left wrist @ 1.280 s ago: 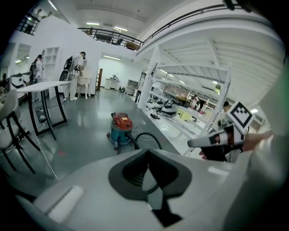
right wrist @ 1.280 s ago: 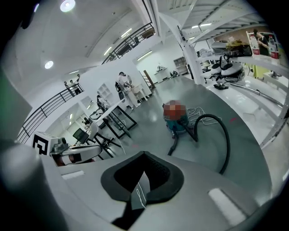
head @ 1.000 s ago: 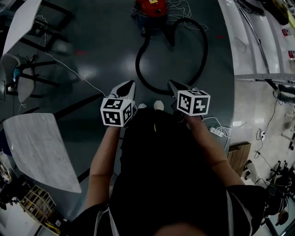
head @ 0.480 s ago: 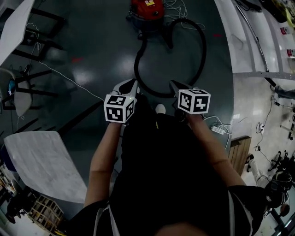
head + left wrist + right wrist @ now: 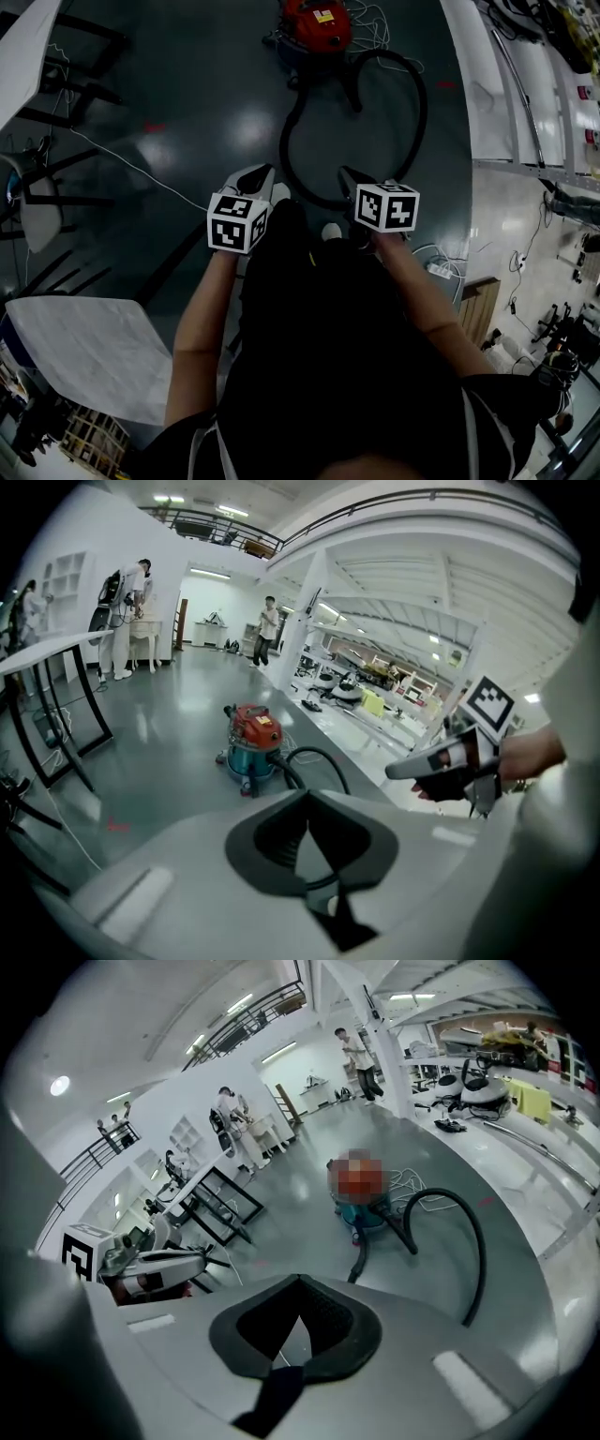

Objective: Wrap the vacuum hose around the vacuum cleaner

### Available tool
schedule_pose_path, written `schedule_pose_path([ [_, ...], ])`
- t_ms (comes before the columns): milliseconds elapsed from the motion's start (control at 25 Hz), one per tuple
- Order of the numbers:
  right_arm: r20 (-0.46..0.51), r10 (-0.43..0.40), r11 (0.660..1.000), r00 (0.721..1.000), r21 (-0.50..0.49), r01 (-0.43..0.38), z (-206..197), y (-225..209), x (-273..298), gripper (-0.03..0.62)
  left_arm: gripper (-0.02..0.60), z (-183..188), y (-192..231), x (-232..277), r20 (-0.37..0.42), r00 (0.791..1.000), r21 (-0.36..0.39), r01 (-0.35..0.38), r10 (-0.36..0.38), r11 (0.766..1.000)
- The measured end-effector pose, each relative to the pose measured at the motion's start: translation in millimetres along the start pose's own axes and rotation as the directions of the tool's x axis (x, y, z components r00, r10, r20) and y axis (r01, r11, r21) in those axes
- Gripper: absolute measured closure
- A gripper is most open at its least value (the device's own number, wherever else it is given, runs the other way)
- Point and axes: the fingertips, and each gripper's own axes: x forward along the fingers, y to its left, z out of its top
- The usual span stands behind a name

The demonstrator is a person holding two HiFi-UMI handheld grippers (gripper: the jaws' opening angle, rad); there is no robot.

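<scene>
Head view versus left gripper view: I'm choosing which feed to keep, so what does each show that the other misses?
Only the head view shows the left gripper from outside, the person's forearms, and the hose as a whole loop on the floor. Only the left gripper view shows people standing in the distance. Both show the red vacuum cleaner and the right gripper.

Head camera looks steeply down; all 3 views share the vacuum cleaner.
</scene>
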Motion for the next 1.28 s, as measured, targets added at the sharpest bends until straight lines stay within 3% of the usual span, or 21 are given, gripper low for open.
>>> schedule_pose_path([
  [320,-0.015,-0.060,0.998,0.998,0.027,0.060,18,4,27,0.597,0.571,2,40,10,-0.027,0.999,-0.016,0.041,-0.042,0.999],
  [560,0.000,-0.101,0.993,0.995,0.062,0.101,28,-5,34,0.597,0.572,8,52,18,-0.033,0.997,0.015,0.075,-0.075,0.997],
  [1280,0.052,-0.090,0.992,0.995,0.093,0.085,94,-50,61,0.597,0.571,68,34,77,-0.067,0.993,0.095,0.105,-0.099,0.990],
])
